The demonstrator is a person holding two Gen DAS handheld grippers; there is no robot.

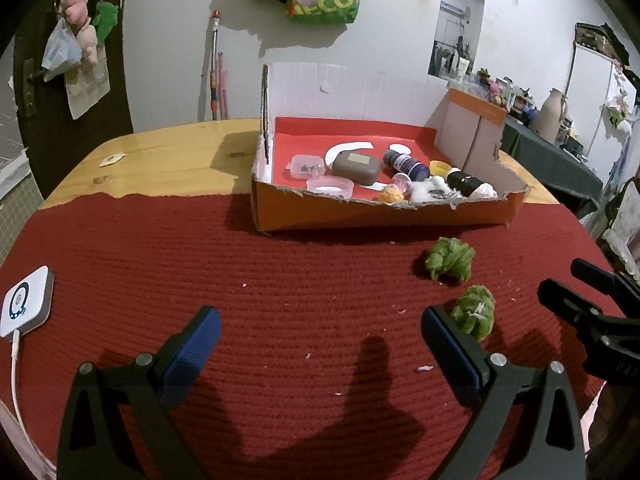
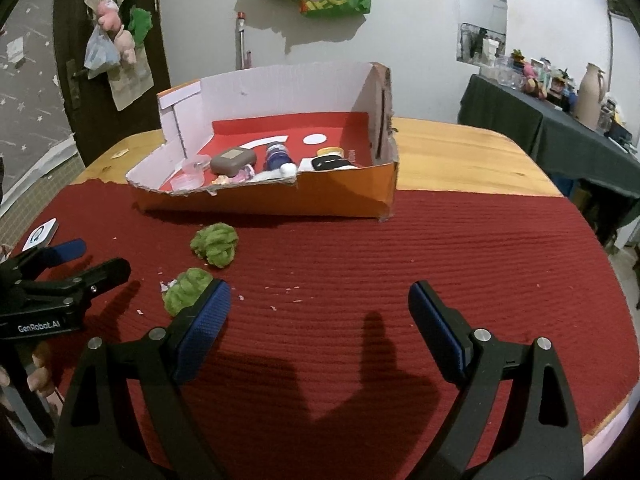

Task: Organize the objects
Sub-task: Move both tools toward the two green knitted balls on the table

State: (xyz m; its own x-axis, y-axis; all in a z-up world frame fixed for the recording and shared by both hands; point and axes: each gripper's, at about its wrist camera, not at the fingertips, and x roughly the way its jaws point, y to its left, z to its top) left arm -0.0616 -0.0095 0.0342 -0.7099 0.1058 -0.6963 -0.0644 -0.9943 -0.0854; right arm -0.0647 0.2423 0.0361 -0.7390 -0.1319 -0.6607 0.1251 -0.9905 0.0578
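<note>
Two green pom-poms on red mat, roundish, no clear long axis: near pom-pom (image 1: 474, 311) just beside left claw (image 1: 320, 346) right pad, 1 o'clock; far pom-pom (image 1: 450, 259) toward box. Left claw open, empty. Right claw (image 2: 319, 318) open, empty; near pom-pom at its 10 o'clock. Cardboard box (image 1: 384, 214) at 12 o'clock on bench (image 1: 168, 160) holds brown case (image 1: 356, 167), clear tubs, dark bottle (image 1: 404, 163). Only left view shows white charger (image 1: 25, 300) up close, 9 o'clock.
</note>
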